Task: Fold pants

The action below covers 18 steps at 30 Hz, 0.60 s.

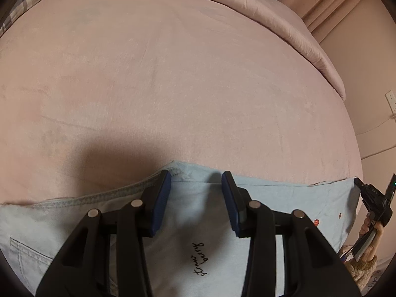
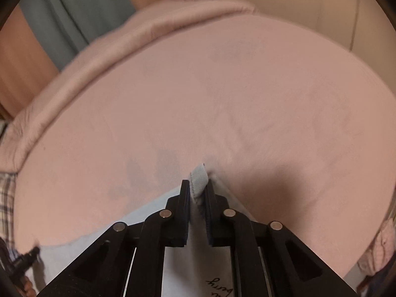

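pale blue pants, black script lettering

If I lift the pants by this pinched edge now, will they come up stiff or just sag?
Likely sag: the light-blue pants lie limp and flat on the pink bedspread. The right gripper pinches only a narrow fold, so the rest should hang. The stitched hem looks thicker, maybe slightly stiffer.
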Motion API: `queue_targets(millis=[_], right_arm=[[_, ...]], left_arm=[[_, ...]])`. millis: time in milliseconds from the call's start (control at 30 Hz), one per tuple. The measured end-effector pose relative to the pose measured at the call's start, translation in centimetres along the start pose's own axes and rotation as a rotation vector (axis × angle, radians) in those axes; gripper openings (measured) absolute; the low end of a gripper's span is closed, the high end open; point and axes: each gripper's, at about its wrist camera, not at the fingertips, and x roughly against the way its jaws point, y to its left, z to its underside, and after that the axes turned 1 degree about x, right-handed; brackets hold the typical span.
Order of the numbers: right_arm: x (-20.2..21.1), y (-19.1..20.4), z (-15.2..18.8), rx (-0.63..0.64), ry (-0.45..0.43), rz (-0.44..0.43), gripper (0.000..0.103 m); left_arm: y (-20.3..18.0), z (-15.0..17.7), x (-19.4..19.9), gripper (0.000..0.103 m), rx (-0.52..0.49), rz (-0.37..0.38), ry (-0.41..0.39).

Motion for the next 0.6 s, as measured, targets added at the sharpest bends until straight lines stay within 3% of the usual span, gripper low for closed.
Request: queue_targets(millis=[67,233,333,467,600], right_arm=[[0.8,-0.3,-0.2,-0.023,-0.029,-0.008,0.009],[-2.9,-0.3,-0.1,-0.037,0.039,0.021,0.009],[-3.2,0.3,-0.8,-0.003,0.022,0.033,0.01],[-0.8,-1.0,-0.9,-0.016,0.013,0.056,0.048],[2.9,-3.1,0.2,-0.054,-0.024,0.017,0.049]], left_arm=[[0.2,-0.1,0.1,0.041,0.002,0.0,0.0],[-0.5,0.1,0.2,0.042,-0.019,-0.026,-0.012],[-0.8,0.5,0.9,0.043,-0.01,-0.033,-0.019],[-1.1,1.9,3.4,0.044,-0.009,0.024,-0.041],[-1.8,5.1,5.8,0.047,-0.041,0.074,-0.034]])
